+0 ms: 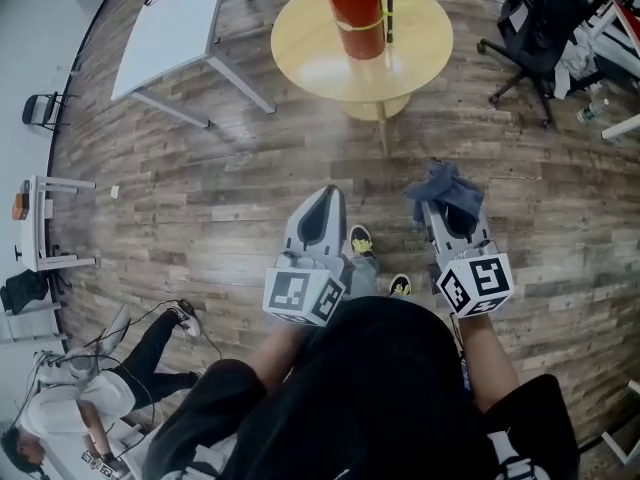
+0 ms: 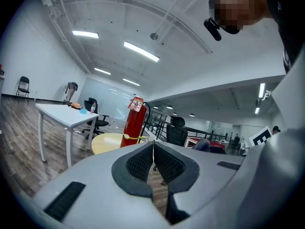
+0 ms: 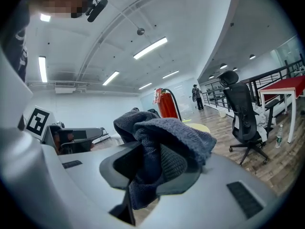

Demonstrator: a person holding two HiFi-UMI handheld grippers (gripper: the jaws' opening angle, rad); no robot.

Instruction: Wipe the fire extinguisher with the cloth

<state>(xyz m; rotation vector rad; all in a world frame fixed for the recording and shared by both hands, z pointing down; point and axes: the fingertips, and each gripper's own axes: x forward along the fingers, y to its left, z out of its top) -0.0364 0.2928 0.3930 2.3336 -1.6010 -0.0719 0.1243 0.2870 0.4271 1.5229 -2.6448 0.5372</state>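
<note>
Right hand-held gripper point(image 3: 157, 159) clamps cloth point(image 3: 167, 130); left hand-held gripper point(image 2: 153, 160) closed, empty. Extinguisher point(image 1: 356, 8) well apart: advise approaching, pressing cloth flat.

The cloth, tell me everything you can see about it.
The cloth is dark blue-grey, with a soft-looking knitted weave. It is bunched and crumpled, pinched between the pads of the right tongs. Its loose folds rise above and spill over them, and a short end hangs below. It is held in the air, touching nothing else.
</note>
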